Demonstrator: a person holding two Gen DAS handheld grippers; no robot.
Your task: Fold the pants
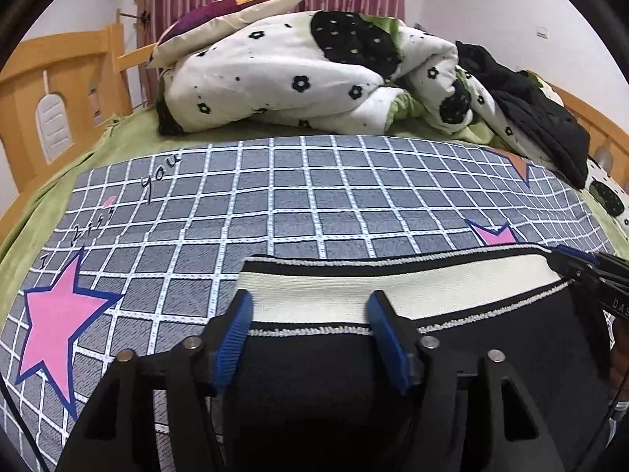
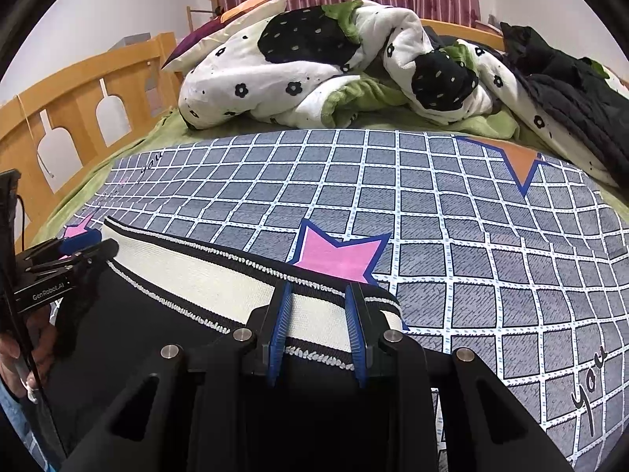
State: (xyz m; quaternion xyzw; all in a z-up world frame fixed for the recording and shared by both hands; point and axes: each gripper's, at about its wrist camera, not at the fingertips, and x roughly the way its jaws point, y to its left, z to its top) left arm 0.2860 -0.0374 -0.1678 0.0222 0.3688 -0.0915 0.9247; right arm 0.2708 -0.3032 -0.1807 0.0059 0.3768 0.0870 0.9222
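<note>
Here, both grippers sit at the pants' waistband, jaws spread.

Left gripper [image 1: 310, 310] straddles the cream waistband [image 1: 393, 283] near its left end, pinching nothing; right gripper [image 2: 320, 314] straddles it near the right end, likewise apart; black pants [image 2: 129, 334] lie flat on the checked sheet [image 2: 432, 204]; beyond, a rumpled quilt [image 1: 283, 82].

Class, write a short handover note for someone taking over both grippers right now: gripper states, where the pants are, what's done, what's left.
Left gripper: open, fingers astride the white waistband near its left end.
Right gripper: open, fingers astride the waistband near its right end.
Pants: black, lying on the checked blanket, waistband facing the quilt.
Done: no fold visible yet.
Left: probably close both grippers on the waistband, then fold.
</note>
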